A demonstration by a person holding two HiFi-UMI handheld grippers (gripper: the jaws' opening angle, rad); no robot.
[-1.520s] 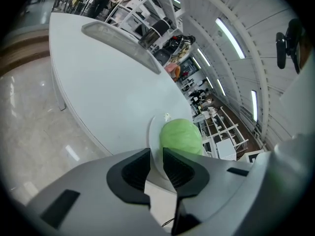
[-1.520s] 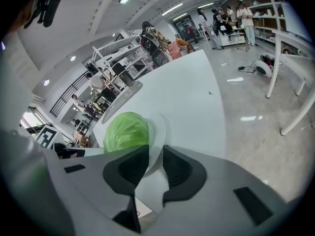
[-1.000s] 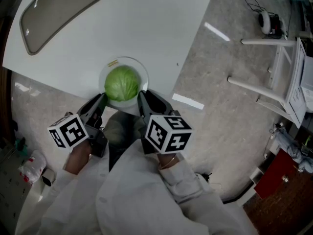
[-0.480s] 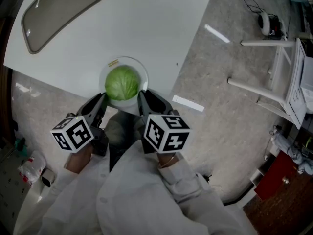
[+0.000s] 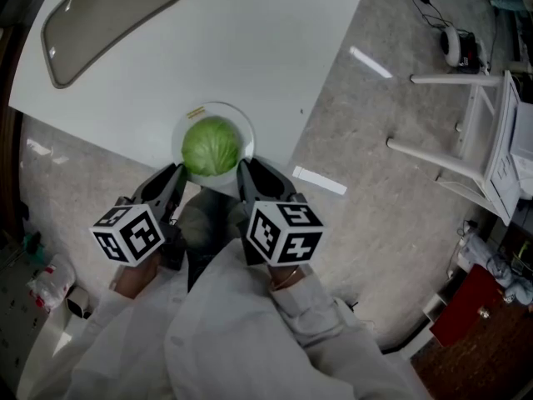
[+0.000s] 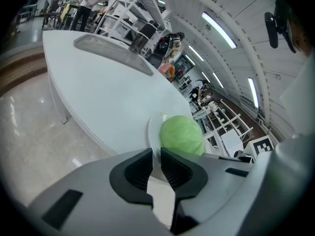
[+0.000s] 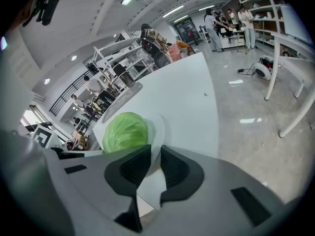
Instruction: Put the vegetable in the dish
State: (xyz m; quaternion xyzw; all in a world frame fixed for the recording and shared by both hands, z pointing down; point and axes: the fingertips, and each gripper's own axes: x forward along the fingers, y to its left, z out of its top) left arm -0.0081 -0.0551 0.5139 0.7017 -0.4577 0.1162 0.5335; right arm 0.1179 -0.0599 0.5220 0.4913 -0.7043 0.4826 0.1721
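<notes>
While resting in dish [image 5: 245,131], cabbage [image 5: 211,147] round

- Your tabletop [image 5: 250,48] is smooth, matt white.
- The dish [image 5: 243,122] looks glossy white, like glazed ceramic.
- The cabbage [image 5: 210,146] has waxy, veined leaves.
- Pads [image 7: 130,168] on your right tongs [image 7: 155,150] are matt black plastic.
- The floor [image 5: 391,182] is polished, speckled stone.

White coat sleeves [image 5: 250,332], grey left gripper [image 6: 156,154] and right gripper [image 7: 155,151], each with a black-and-white marker cube [image 5: 284,232]
</notes>
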